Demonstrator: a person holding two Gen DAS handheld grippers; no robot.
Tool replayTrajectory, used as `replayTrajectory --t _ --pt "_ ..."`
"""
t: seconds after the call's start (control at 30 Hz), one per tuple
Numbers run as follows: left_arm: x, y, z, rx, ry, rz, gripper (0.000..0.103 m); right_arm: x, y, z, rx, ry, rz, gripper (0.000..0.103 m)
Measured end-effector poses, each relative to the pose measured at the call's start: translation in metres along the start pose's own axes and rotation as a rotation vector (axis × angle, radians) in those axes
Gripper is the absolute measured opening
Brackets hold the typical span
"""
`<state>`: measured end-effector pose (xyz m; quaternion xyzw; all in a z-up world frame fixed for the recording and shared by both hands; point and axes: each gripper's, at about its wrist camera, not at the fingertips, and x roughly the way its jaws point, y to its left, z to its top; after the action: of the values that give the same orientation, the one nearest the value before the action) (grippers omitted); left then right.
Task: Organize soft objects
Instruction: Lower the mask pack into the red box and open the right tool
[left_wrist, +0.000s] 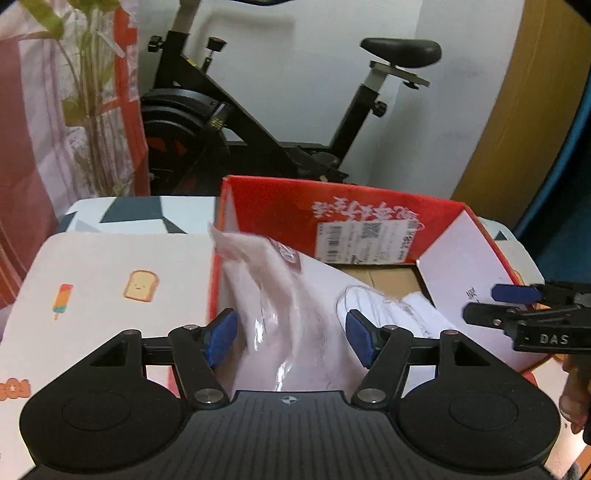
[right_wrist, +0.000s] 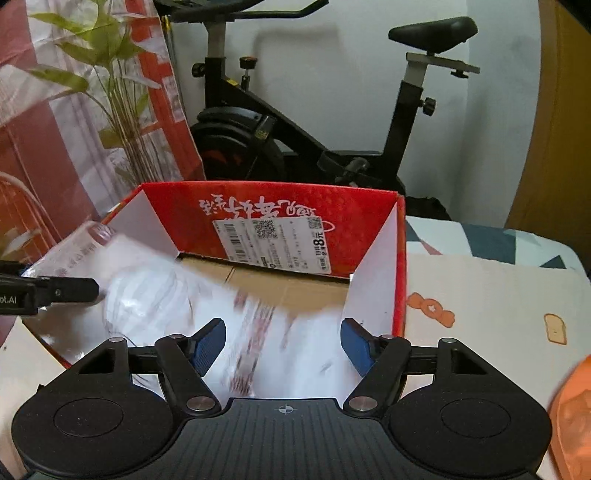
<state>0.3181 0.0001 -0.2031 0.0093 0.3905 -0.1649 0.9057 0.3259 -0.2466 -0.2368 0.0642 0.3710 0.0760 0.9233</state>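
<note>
Where the exercise bike (left_wrist: 258, 122) stands at the wall, a red carton (right_wrist: 280, 210) sits open on the printed surface (left_wrist: 110, 280). White plastic-wrapped soft package (left_wrist: 280, 295) lies inside it. Left hand-held gripper (left_wrist: 291, 334) and right hand-held gripper (right_wrist: 282, 343) both spread, pads clear of the wrap.

The white plastic package (right_wrist: 258, 332) in the red box (right_wrist: 280, 206) is smearing into streaks in the right wrist view, so its print is unreadable. Its clear wrapping (left_wrist: 258, 288) is hiding part of the box floor in the left wrist view. The right hand-held gripper (left_wrist: 517, 302) is being cut off by the picture's edge. An orange object (right_wrist: 570, 417) is running off the corner, too blurred to identify.
</note>
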Motion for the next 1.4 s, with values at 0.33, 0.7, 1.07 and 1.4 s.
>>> replayTrajectory --t 0.33,0.7,1.07,1.4 --pt "-0.028 -0.007 0.011 0.075 -0.063 0.06 0.027 -0.01 0.001 0.007 -0.038 0.026 0.09 0.046" --pt "0.018 -0.019 0.023 0.073 0.104 0.028 0.011 -0.002 -0.001 0.006 -0.002 0.055 0.139 0.034" --pt "0.099 -0.032 0.02 0.172 0.42 0.097 0.011 0.005 -0.005 0.007 0.009 0.072 0.17 0.034" --pt "0.099 -0.042 0.01 0.269 0.401 0.079 0.013 0.003 -0.011 0.004 0.032 0.071 0.175 0.034"
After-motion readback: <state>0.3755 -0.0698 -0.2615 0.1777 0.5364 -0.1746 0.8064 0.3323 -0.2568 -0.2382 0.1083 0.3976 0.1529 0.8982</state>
